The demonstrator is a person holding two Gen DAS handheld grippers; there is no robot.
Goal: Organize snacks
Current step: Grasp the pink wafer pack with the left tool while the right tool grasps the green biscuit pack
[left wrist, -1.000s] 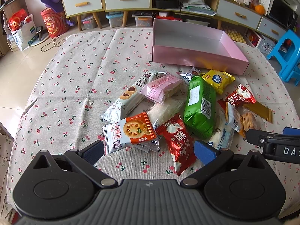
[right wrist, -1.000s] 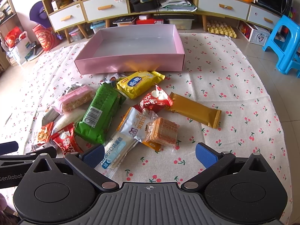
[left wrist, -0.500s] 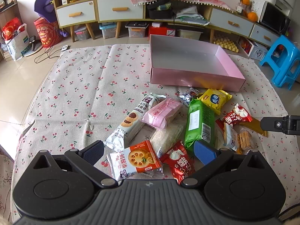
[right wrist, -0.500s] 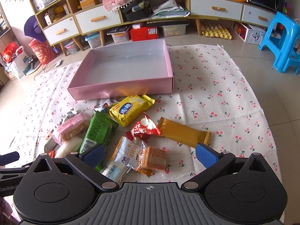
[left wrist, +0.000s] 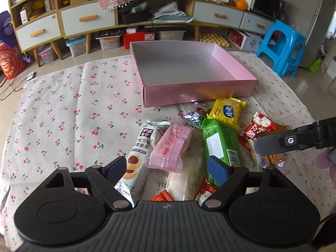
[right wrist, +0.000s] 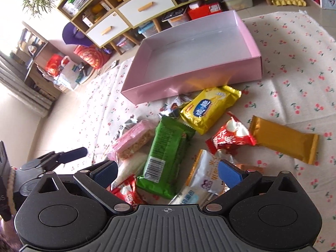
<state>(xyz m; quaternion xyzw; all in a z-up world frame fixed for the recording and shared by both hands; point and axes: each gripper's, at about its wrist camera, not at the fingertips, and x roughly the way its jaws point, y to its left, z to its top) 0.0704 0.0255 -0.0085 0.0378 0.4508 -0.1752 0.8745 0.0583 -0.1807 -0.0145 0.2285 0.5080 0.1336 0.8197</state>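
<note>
Snacks (left wrist: 218, 138) litter a cherry-print cloth (left wrist: 73, 113) (cabinets (left wrist: 88, 19) behind).

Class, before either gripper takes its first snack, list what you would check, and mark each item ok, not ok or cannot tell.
1. Pink box empty, ready to fill: ok.
2. Left gripper open, holding nothing: ok.
3. Right gripper open, holding nothing: ok.
4. Green packet lies between the right gripper's fingers: ok.
5. Green packet free of neighbours: not ok, it rests on other packets.
6. Grippers clear of each other: cannot tell.
</note>
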